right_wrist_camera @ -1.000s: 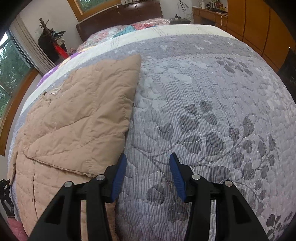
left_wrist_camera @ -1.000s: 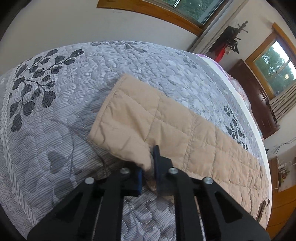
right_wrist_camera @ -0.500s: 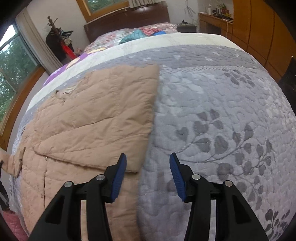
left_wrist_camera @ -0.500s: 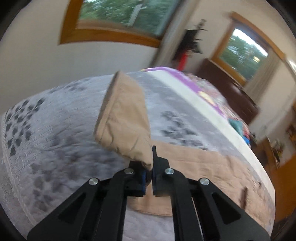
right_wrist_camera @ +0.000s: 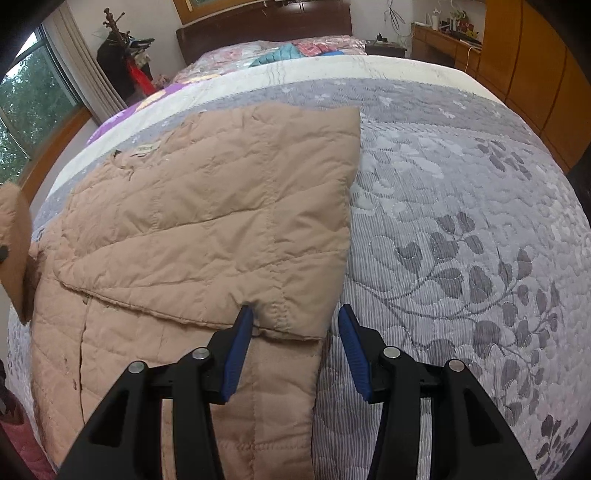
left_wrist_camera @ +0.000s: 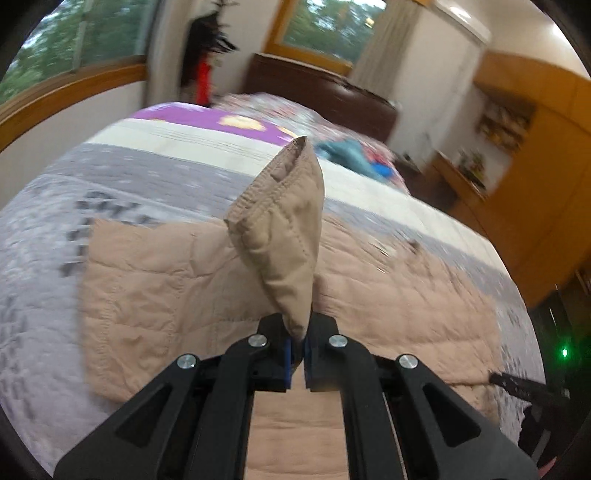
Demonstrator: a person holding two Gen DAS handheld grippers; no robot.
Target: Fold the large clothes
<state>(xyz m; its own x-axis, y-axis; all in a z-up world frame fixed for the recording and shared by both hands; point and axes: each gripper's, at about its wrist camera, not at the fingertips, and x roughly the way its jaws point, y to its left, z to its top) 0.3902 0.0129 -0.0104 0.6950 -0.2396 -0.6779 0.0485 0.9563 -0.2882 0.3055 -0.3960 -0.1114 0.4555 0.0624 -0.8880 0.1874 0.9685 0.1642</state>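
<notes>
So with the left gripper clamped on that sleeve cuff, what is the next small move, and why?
Probably carry the sleeve cuff on across the jacket and lay it on the body. The left gripper is shut on the raised cuff, the other sleeve already lies folded over, and the right gripper hangs open above the jacket's edge.

Home bedroom, lived-in.
Big bed (right_wrist_camera: 461, 206) taking up most of the rm, w/ grey leaf-pattern quilted spread lying across it & dark wood headboard (right_wrist_camera: 266, 33) standing at far end; floral bedding & bright clothes (right_wrist_camera: 284, 53) piling up nr the pillows. Wood-framed windows (left_wrist_camera: 74, 40) w/ curtains (right_wrist_camera: 88, 70) showing trees outside. Coat stand (right_wrist_camera: 122, 48) w/ hanging items standing in the corner; orange-wood wardrobe (right_wrist_camera: 532, 55) & cluttered desk (right_wrist_camera: 443, 37) lining the other wall.
</notes>
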